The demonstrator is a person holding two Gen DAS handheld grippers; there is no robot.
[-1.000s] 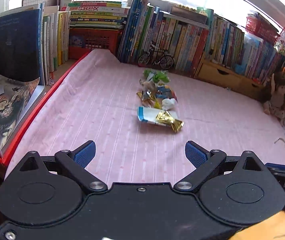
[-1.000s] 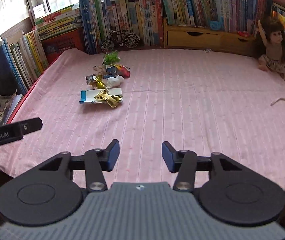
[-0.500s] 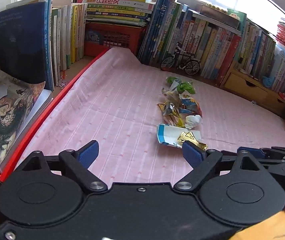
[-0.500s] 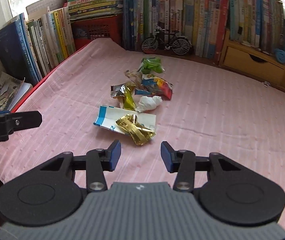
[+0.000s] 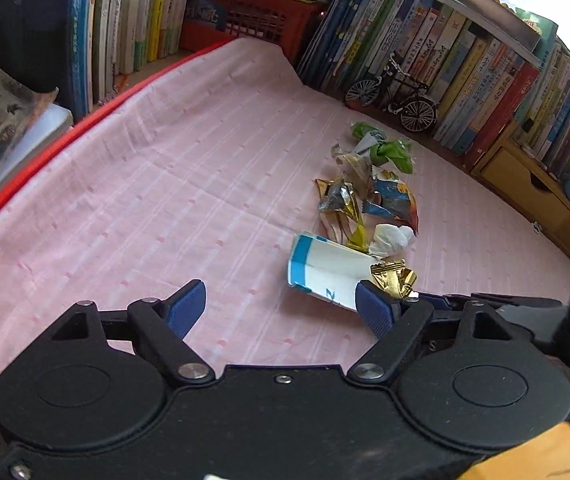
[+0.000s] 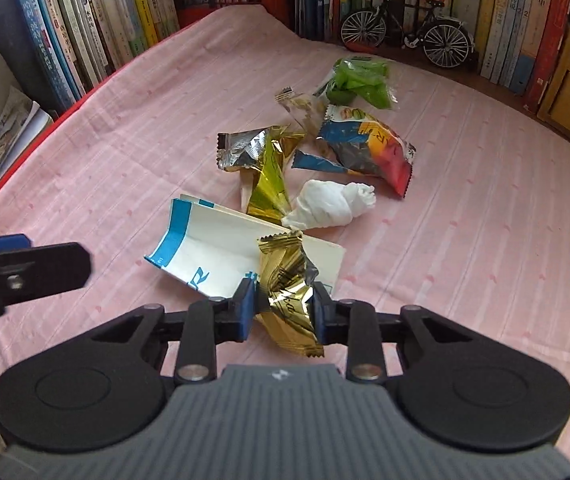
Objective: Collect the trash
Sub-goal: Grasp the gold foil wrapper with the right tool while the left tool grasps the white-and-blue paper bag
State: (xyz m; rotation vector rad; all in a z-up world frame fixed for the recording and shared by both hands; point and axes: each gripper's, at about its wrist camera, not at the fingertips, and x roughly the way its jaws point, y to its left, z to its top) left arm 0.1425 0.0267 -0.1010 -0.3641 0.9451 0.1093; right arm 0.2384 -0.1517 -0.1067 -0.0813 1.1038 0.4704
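Right wrist | right gripper [image 6: 283, 308] closing on gold wrapper [image 6: 289, 284] | left gripper [image 5: 281, 304] closing, empty | tissue [image 6: 329, 204] near

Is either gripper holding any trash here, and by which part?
Right gripper is closing its fingers on the gold wrapper, around its crumpled middle. Left gripper holds nothing.

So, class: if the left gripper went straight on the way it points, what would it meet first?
Probably the bare pink cloth: nothing lies between the closing left gripper. The white carton sits just right of that line.
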